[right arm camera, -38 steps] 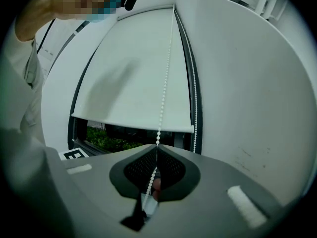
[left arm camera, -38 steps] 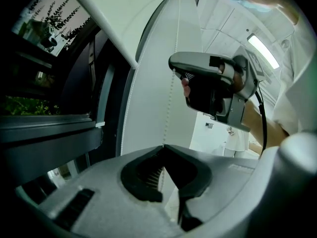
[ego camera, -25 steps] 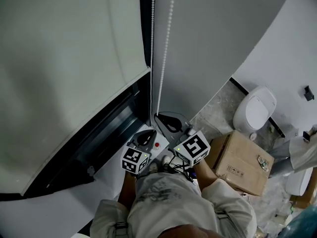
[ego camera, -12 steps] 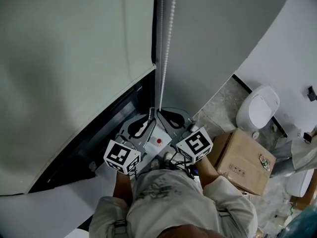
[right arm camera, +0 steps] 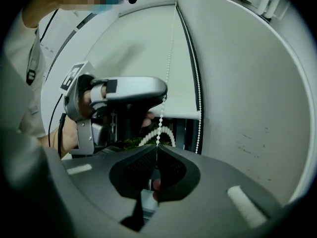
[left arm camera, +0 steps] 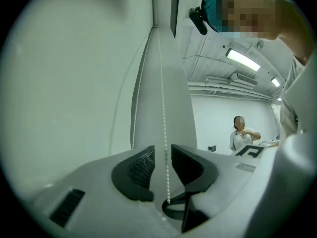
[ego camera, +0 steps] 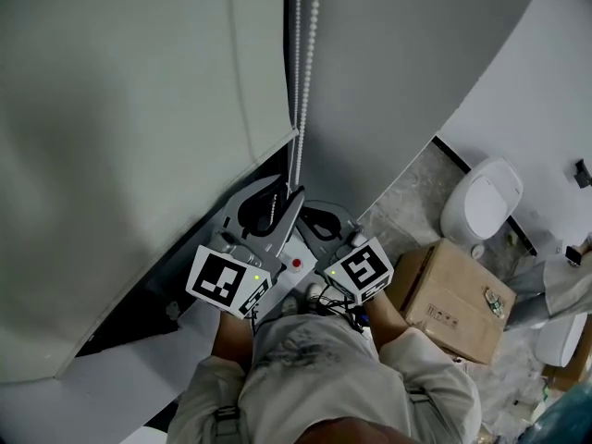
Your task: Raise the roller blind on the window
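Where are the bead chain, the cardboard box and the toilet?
bead chain (ego camera: 309,63), head view, upper stretch of the right strand.
cardboard box (ego camera: 453,299), head view, its top face.
toilet (ego camera: 478,202), head view, its closed lid.

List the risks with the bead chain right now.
1. The left gripper's jaws are opening around the bead chain, so only the right gripper clamps it; a slip there might let the roller blind drop.
2. Two strands hang close together; the left gripper's next grasp could catch the wrong one or miss.
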Available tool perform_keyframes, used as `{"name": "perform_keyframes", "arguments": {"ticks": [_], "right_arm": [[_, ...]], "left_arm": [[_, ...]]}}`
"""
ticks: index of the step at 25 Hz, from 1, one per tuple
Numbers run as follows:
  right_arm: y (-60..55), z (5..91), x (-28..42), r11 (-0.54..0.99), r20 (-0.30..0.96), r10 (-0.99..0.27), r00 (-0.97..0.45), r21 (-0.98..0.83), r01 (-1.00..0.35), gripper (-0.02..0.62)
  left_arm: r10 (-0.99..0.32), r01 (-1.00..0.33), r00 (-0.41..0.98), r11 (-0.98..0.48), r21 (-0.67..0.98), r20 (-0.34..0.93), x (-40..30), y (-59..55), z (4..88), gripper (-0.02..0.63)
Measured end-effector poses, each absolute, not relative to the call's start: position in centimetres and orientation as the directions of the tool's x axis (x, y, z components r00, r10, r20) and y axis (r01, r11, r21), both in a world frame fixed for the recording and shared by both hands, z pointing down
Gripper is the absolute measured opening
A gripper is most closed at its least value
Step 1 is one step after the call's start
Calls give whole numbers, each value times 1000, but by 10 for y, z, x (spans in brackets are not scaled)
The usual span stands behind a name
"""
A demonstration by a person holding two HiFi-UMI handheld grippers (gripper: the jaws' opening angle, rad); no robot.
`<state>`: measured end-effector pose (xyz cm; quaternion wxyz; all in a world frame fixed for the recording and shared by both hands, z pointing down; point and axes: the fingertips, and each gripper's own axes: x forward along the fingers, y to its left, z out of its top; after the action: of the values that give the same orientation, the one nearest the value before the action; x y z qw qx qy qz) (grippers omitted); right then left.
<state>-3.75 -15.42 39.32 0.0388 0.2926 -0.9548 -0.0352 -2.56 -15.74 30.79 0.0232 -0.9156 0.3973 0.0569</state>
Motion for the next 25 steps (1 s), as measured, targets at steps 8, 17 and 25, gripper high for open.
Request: {"name": "perform_keyframes", "arguments": {"ticks": [8, 17, 25], "right_arm": [[-151, 399, -41, 826, 60, -562, -825, 88, -557, 12], [-143, 405, -40, 830, 46, -553, -832, 113, -545, 12], [-147, 410, -41, 833, 80, -553, -830, 69, -548, 12]], "left_arm": [[-720, -731, 676, -682, -18, -160, -21, -167, 285, 100], [-715, -726, 680, -688, -7, -164, -17, -158, 285, 23], [-725, -732, 675, -681, -6, -136, -20, -161, 291, 23]]}}
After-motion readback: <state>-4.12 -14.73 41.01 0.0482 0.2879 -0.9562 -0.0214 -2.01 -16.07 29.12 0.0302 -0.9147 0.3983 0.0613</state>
